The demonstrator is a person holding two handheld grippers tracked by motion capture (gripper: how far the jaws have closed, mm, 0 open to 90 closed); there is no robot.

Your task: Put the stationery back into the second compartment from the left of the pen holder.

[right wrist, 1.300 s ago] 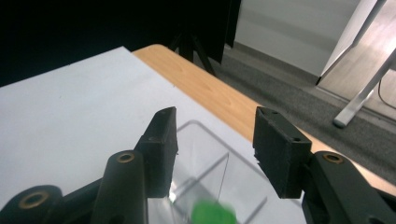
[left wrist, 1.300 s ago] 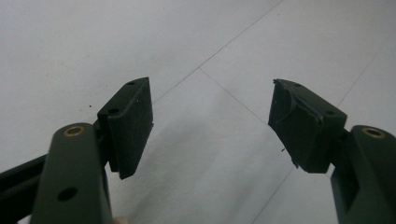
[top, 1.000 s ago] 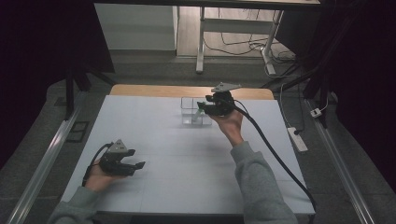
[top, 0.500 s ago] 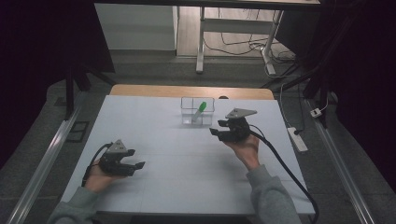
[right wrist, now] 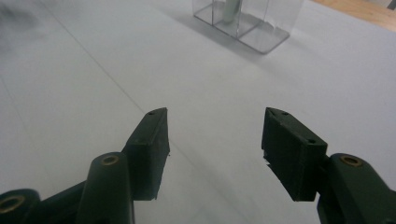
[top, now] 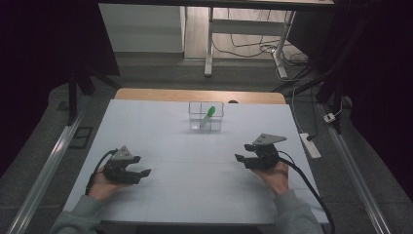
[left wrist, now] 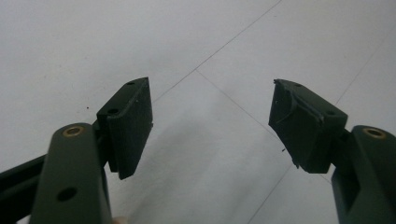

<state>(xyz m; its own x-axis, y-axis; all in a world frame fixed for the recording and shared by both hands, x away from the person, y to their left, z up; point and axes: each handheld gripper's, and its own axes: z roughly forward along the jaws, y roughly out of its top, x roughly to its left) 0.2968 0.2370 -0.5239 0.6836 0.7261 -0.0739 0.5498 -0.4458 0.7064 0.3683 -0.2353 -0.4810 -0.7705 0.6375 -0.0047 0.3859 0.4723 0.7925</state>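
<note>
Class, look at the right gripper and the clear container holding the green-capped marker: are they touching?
Apart. The high view shows the right gripper well short of the clear container, bare table between them; its jaws, just opening, hold nothing.

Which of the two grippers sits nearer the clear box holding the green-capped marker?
The right gripper, its open jaws empty; the clear box with the marker stands ahead of it. The left gripper lies farther back.

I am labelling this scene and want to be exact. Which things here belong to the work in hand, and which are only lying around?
Belong to the work:
- clear box at the table's far edge
- green-capped marker leaning inside it
- right gripper, open, nothing between its jaws
- left gripper, open, nothing between its jaws

Only lying around:
- power strip on the floor
- cables beyond the table
</note>
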